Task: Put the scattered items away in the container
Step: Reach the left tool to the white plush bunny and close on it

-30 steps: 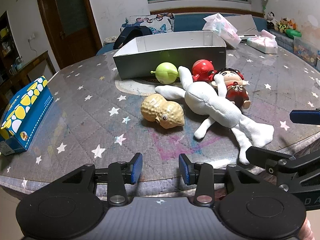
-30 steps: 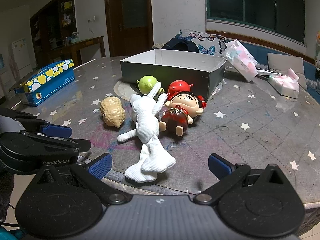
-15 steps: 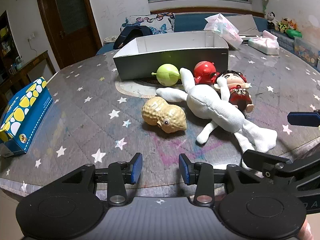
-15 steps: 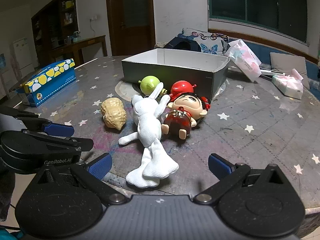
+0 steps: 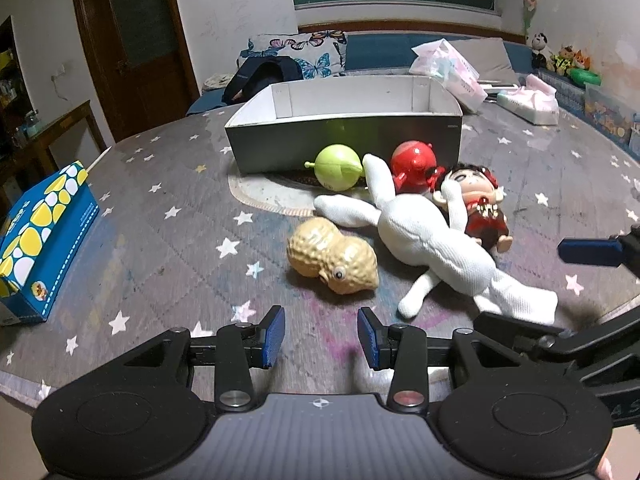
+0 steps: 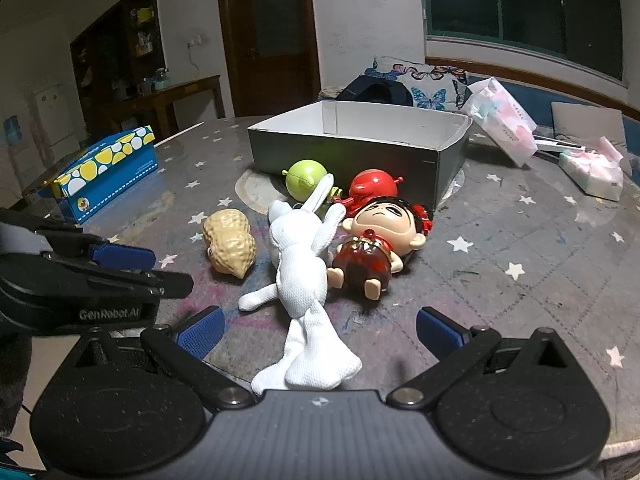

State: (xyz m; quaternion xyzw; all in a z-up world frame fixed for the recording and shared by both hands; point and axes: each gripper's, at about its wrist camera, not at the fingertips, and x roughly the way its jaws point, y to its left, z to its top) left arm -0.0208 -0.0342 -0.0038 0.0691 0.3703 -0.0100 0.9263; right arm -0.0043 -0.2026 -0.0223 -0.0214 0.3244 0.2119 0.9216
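A grey box [image 5: 344, 136] [image 6: 360, 152] with a white inside stands open at the back of the table. In front of it lie a green ball toy [image 5: 338, 167] [image 6: 306, 174], a red round toy [image 5: 414, 162] [image 6: 374, 188], a doll in red [image 5: 478, 204] [image 6: 376, 240], a white plush rabbit [image 5: 432, 244] [image 6: 304, 276] and a peanut toy [image 5: 334, 261] [image 6: 228, 242]. My left gripper [image 5: 321, 337] is open and empty, just short of the peanut. My right gripper [image 6: 320, 330] is open wide, with the rabbit's legs between its fingers.
A blue and yellow tissue box [image 5: 38, 236] [image 6: 100, 172] lies at the table's left edge. Pink tissue packs [image 5: 448, 68] [image 6: 504, 120] lie behind the box at the right. A round mat [image 5: 268, 196] lies under the box's front.
Both grippers have moved forward toward the toys, which now look closer. The right gripper's fingers now straddle the rabbit's legs. No toy has moved.
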